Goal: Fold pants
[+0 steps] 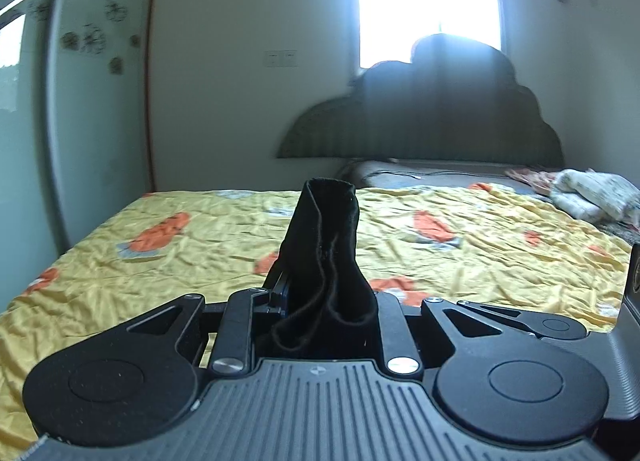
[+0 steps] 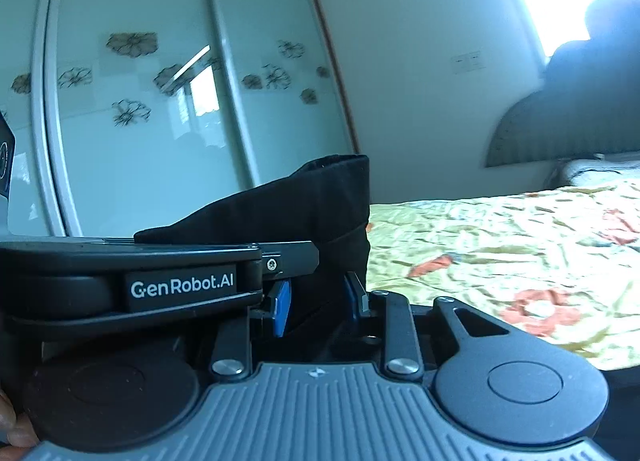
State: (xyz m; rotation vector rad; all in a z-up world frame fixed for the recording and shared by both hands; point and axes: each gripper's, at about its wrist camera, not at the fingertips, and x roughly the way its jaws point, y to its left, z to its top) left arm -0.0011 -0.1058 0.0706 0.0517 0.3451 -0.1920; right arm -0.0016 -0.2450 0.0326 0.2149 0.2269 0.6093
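Note:
The pants [image 1: 322, 257] are black cloth, bunched and sticking up between the fingers of my left gripper [image 1: 316, 293], which is shut on them above the bed. In the right wrist view the same black pants [image 2: 320, 205] stand up between the blue pads [image 2: 283, 307] of my right gripper [image 2: 318, 301], which is shut on them. The left gripper's body [image 2: 152, 277], marked GenRobot.AI, lies right beside the right one, at its left. The rest of the pants hangs out of sight below both grippers.
A bed with a yellow quilt with orange patches [image 1: 460, 245] spreads below. A dark headboard [image 1: 432, 117] and a window [image 1: 428, 9] are at the far end. Crumpled light cloth [image 1: 592, 193] lies at the far right. Glass wardrobe doors [image 2: 160, 93] stand on the left.

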